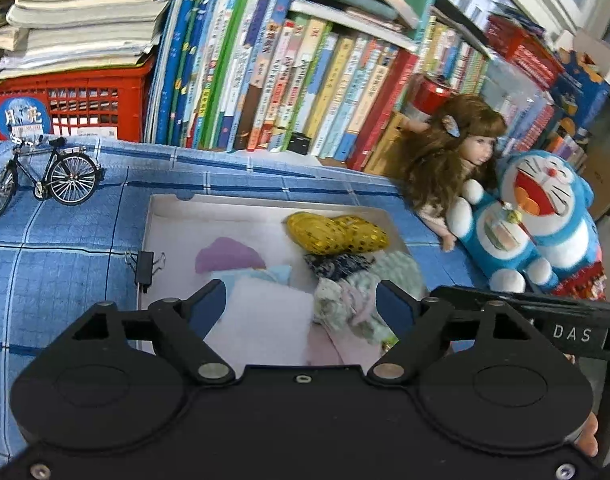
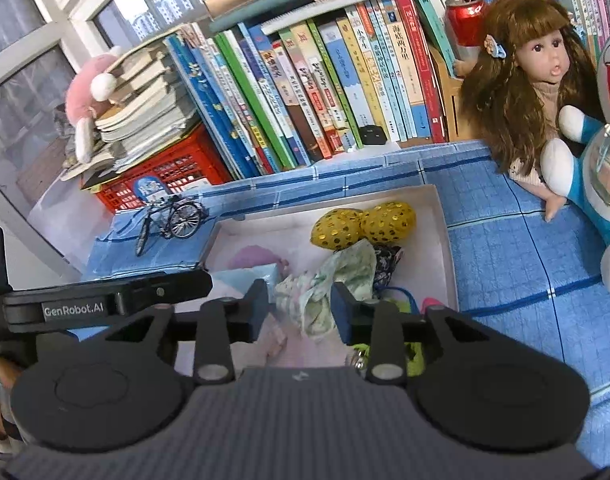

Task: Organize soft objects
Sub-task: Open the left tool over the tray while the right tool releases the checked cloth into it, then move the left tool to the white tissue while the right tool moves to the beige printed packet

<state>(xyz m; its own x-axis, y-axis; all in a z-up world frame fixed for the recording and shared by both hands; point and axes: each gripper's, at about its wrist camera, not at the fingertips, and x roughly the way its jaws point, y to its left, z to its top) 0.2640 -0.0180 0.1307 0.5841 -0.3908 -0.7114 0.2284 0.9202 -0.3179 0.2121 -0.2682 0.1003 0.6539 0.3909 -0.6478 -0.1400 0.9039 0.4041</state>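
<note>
The left gripper (image 1: 301, 304) hung open over the near end of the white box (image 1: 153, 216), a white folded cloth (image 1: 265, 316) between its fingers. The right gripper (image 2: 299, 312) stood partly open around a crumpled floral cloth (image 2: 325, 292). Farther in lay the yellow spotted pouch (image 2: 363, 224).

Blue checked cloth (image 1: 65, 264) over the surface, shallow white box (image 1: 265, 202) resting on it, miniature black bicycle (image 1: 45, 178) at its far left, long-haired doll (image 2: 537, 80) and Doraemon plush (image 1: 533, 216) at right, red crate (image 1: 71, 106) and upright books (image 1: 305, 80) behind.
</note>
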